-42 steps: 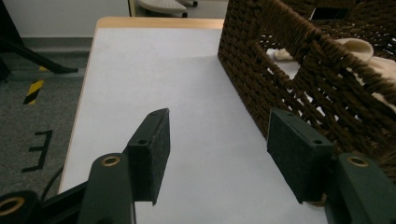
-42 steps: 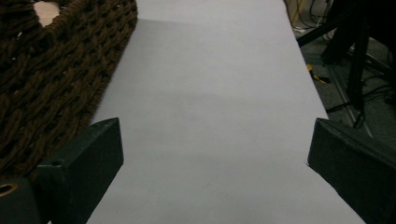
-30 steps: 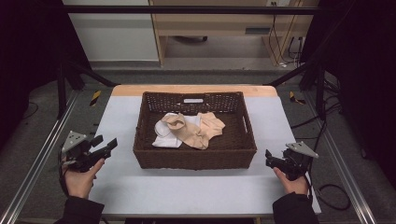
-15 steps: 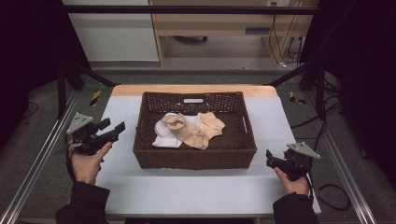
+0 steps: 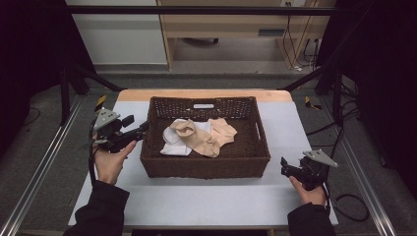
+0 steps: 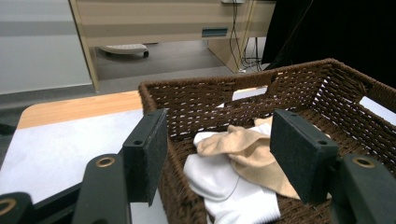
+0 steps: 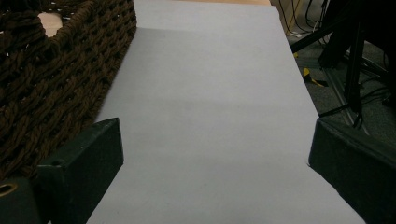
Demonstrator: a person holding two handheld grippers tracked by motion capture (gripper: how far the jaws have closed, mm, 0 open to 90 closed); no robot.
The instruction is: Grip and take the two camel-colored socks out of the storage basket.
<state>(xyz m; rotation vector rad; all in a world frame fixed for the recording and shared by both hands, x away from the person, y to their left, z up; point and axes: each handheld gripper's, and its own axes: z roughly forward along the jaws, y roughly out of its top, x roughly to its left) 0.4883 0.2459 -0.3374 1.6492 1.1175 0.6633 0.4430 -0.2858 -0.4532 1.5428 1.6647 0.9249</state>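
Left claw point(image 5: 140, 129) advanced to basket point(image 5: 204, 167) rim; own view reveals white sock point(image 6: 224, 186).

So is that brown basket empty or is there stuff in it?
Not empty. The wicker basket holds a loose, crumpled pile: beige socks lying over a white one.

At frame centre, a dark brown woven wicker basket point(image 5: 204, 160) holds beige socks point(image 5: 209, 135) and a white sock point(image 5: 173, 146). The tabletop point(image 5: 206, 204) is pale grey-white, its far edge apparently light wood. The gripper pads point(image 6: 301, 156) are black.
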